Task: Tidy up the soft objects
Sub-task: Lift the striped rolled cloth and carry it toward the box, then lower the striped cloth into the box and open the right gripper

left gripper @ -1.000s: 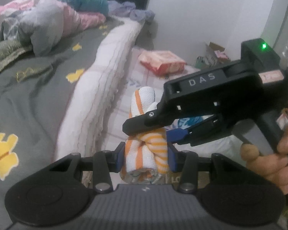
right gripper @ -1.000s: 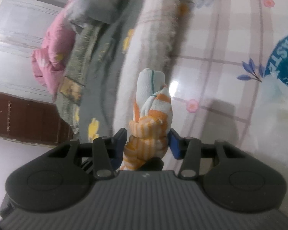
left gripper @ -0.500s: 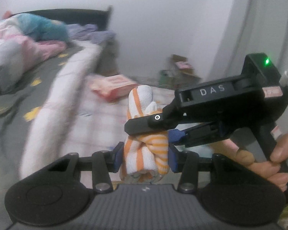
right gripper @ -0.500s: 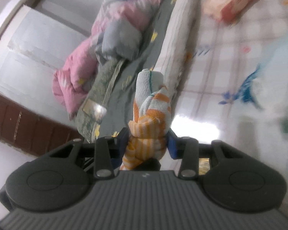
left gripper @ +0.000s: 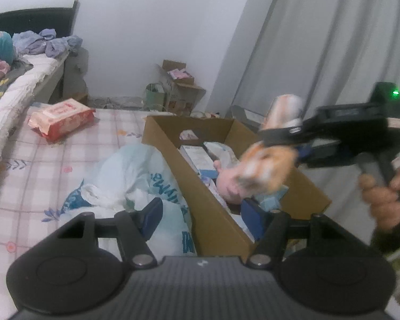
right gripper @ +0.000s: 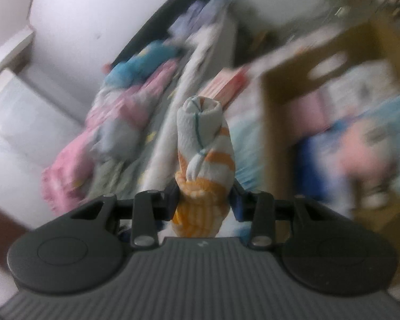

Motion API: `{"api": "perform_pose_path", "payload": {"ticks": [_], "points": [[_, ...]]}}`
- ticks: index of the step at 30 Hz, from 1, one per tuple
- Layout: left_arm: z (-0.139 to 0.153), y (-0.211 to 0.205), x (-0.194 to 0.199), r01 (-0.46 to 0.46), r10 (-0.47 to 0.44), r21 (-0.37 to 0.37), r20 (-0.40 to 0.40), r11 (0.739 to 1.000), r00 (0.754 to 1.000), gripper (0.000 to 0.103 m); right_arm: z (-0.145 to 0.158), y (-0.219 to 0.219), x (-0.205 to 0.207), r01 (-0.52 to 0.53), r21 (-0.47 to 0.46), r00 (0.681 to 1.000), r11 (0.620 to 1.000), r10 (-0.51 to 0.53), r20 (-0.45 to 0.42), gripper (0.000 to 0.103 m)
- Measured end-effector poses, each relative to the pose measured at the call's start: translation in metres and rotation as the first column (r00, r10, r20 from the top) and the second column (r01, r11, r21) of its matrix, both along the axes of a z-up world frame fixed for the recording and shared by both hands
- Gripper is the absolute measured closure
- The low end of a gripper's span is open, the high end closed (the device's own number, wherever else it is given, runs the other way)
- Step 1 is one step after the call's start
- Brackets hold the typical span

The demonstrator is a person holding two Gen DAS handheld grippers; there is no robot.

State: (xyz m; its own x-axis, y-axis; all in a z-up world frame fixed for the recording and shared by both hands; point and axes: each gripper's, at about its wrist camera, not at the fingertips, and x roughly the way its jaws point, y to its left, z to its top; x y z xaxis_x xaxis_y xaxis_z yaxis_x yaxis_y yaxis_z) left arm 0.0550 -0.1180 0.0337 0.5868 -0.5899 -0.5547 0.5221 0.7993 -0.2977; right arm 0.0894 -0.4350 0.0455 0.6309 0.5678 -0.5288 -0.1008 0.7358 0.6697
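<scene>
A rolled orange-and-white striped towel [right gripper: 202, 144] is pinched upright by my right gripper [right gripper: 204, 200], which is shut on its lower end. In the left wrist view that right gripper [left gripper: 280, 144] hangs blurred at the right, holding the towel [left gripper: 266, 165] over an open cardboard box [left gripper: 162, 138]. A person's hand [left gripper: 384, 194] grips its handle. My left gripper [left gripper: 201, 213] is low in front of the box; its jaws are opening, with nothing between them. The box holds packets and soft pink and blue items.
A white printed plastic bag [left gripper: 130, 176] lies left of the box on a checked mat. Farther left sit a red wipes pack [left gripper: 61, 117] and the bed [left gripper: 10, 93] with piled bedding. Small cartons [left gripper: 178, 85] stand by the wall, and a curtain [left gripper: 320, 53] hangs at the right.
The left gripper let go of the towel and its jaws spread. The right gripper carried the towel away to the right, over the cardboard box. Both views swung from the bed toward the box.
</scene>
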Motion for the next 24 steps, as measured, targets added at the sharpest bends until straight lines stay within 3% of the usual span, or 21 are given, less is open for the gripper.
{"api": "perform_pose_path", "payload": {"ticks": [4, 8, 11, 15, 21, 24], "points": [[-0.009, 0.001, 0.007, -0.010, 0.011, 0.001, -0.036, 1.000, 0.999, 0.037, 0.002, -0.052, -0.019, 0.097, -0.067, 0.995, 0.993, -0.096, 0.013, 0.065], [-0.013, 0.003, 0.008, -0.031, 0.032, 0.015, -0.051, 0.999, 0.998, 0.037, -0.009, -0.071, -0.024, 0.107, -0.196, 0.994, 0.975, -0.109, 0.002, 0.065], [-0.014, 0.005, 0.008, -0.046, 0.047, 0.022, -0.058, 0.999, 0.997, 0.037, -0.028, -0.073, -0.021, 0.029, -0.288, 0.998, 0.957, -0.044, -0.044, 0.065], [-0.014, 0.008, 0.009, -0.064, 0.065, 0.029, -0.059, 0.998, 0.996, 0.037, -0.057, -0.050, 0.007, -0.127, -0.417, 0.984, 0.900, 0.061, -0.169, 0.064], [-0.017, 0.018, 0.014, -0.098, 0.100, 0.027, -0.078, 0.995, 0.992, 0.037, -0.099, -0.026, 0.035, -0.336, -0.492, 0.924, 0.803, 0.180, -0.337, 0.062], [-0.018, 0.022, 0.016, -0.109, 0.111, 0.026, -0.080, 0.994, 0.991, 0.037, -0.107, -0.022, 0.043, -0.363, -0.502, 0.911, 0.785, 0.186, -0.367, 0.057]]}}
